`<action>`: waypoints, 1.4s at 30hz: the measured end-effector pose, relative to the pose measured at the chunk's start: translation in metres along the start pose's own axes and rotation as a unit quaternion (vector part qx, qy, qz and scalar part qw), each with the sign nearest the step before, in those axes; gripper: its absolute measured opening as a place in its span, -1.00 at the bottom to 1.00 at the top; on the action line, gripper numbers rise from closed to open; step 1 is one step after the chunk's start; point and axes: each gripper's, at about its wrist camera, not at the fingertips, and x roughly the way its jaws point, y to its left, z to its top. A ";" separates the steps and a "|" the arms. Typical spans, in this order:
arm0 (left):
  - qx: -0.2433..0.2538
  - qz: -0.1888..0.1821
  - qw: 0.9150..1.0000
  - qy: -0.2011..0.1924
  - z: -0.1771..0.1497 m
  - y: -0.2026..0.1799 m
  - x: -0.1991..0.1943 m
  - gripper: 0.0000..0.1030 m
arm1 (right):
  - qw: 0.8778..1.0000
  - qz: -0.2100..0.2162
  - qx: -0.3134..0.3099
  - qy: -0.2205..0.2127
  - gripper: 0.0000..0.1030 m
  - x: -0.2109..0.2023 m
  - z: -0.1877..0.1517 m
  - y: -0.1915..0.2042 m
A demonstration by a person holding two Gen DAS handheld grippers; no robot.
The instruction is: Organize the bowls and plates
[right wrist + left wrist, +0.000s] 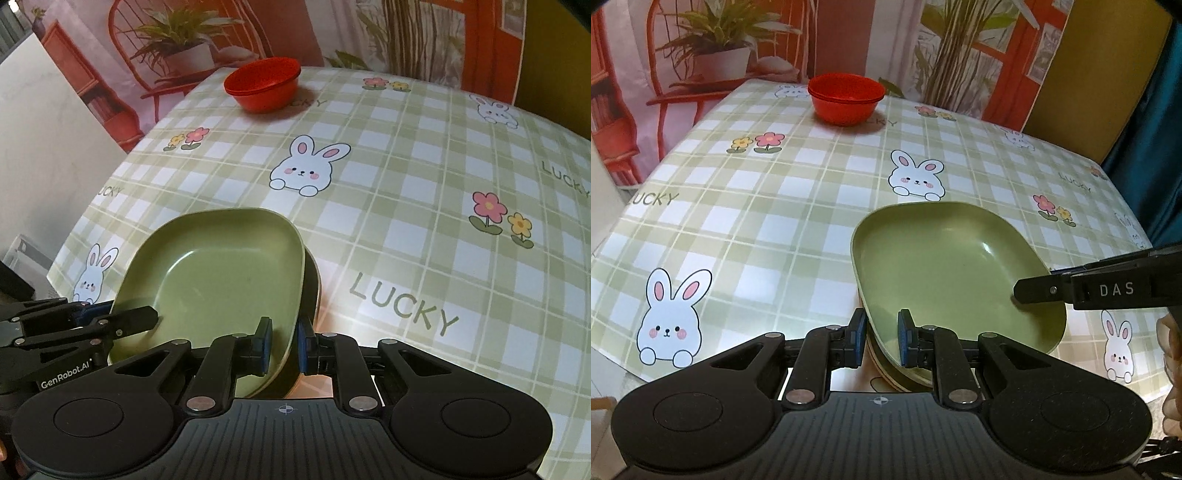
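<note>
1. Tablecloth (775, 206) of pale green check covers the table, printed with white rabbits, small flowers and the word LUCKY
2. Behind the table hangs a backdrop (713, 55) picturing orange chairs and potted plants; a dark yellow panel (1082, 74) and a teal curtain (1160, 129) stand off to the right
3. Red bowls (846, 96), nested in a small stack, sit at the far edge of the table, well apart from both tools
4. Green plate (945, 266), squarish with rounded corners, sits at the near edge on top of a stack of plates (886, 365), slightly askew so their rims peek out beneath it
5. Left gripper (882, 338) is clenched on the green plate's near-left rim, one blue pad inside the rim and one outside
6. Right gripper (284, 341) clamps the opposite rim of the same plate in the same way; in the right wrist view a darker plate (313, 291) shows just under that rim
7. Whether the green plate rests on the stack or is held just above it, I cannot tell
</note>
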 end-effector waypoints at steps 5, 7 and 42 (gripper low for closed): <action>-0.005 0.002 1.000 0.000 0.000 0.001 0.003 -0.65 | 1.000 -0.004 -0.010 -0.001 -0.72 0.001 -0.001 0.001; -0.006 0.002 1.000 0.001 -0.001 0.001 0.003 -0.64 | 1.000 -0.005 -0.014 0.000 -0.72 0.002 -0.002 0.002; -0.036 -0.012 0.999 0.008 -0.008 0.011 0.008 -0.58 | 0.999 -0.023 -0.038 -0.011 -0.84 -0.013 0.003 -0.003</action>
